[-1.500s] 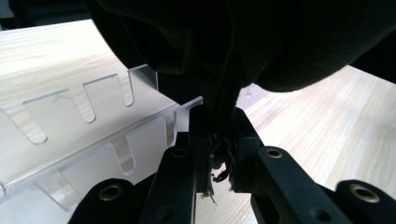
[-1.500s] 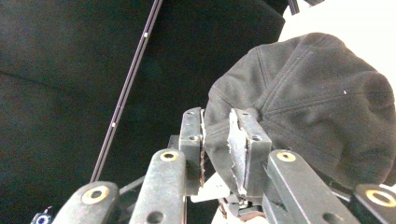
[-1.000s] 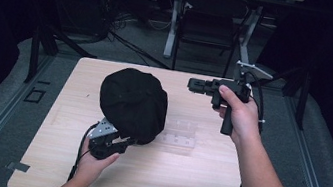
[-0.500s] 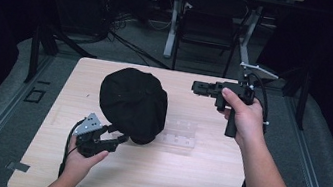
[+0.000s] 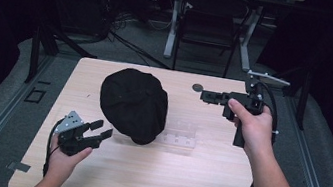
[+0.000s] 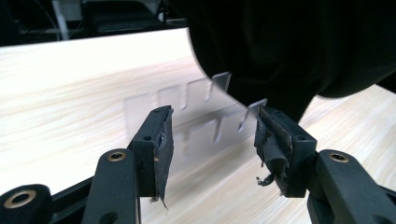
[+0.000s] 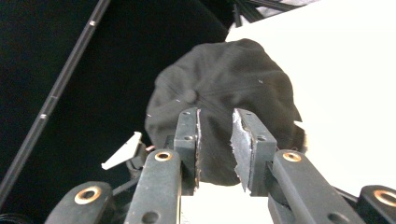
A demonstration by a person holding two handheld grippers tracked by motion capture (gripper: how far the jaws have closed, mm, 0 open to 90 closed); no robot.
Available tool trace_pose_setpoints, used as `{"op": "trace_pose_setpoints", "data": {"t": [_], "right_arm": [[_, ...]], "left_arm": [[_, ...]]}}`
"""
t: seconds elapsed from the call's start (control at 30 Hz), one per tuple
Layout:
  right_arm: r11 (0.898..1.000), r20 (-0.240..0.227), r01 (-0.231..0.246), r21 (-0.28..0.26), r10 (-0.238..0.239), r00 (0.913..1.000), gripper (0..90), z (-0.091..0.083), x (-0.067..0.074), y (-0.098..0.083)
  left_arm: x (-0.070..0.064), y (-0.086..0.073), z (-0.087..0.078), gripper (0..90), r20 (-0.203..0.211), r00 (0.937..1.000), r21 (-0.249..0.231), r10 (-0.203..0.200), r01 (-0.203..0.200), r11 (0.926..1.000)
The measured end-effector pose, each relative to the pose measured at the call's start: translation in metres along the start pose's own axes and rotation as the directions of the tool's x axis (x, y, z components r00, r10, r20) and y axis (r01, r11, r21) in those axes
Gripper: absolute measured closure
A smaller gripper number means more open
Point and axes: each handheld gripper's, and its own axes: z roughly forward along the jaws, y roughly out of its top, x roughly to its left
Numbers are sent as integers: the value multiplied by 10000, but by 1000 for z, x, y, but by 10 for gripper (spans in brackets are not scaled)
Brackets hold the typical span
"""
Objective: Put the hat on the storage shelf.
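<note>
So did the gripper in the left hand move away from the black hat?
Yes. The left gripper has pulled back from the black hat, toward the person's edge of the table and leftward. Its jaws are open and empty.

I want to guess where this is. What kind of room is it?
Probably a lab or workshop: a wooden table ringed by dark curtains, cables on the floor, and a person's hand-held left gripper and right gripper.
</note>
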Motion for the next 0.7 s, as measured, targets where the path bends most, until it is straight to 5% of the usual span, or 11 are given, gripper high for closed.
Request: {"op": "trace_pose_setpoints", "data": {"t": [0.27,0.5,0.6,0.7], "right_arm": [[9972,845,731,-158,-715,9939,700,-14,-8,-22],[9863,1917,1626,-262,-1547,9692,695,-26,-16,-53],[9774,2416,2108,-185,-2002,9495,694,-30,-21,-68],[9752,2569,2208,-137,-2099,9434,692,-32,-30,-83]], "left_arm": [[11,-10,-14,467,-454,9989,223,-87,97,9997],[17,-18,-19,467,-619,9977,236,-281,296,9993],[18,-22,-19,466,-686,9971,318,-345,367,9988],[18,-24,-18,467,-725,9970,444,-255,288,9986]]}}
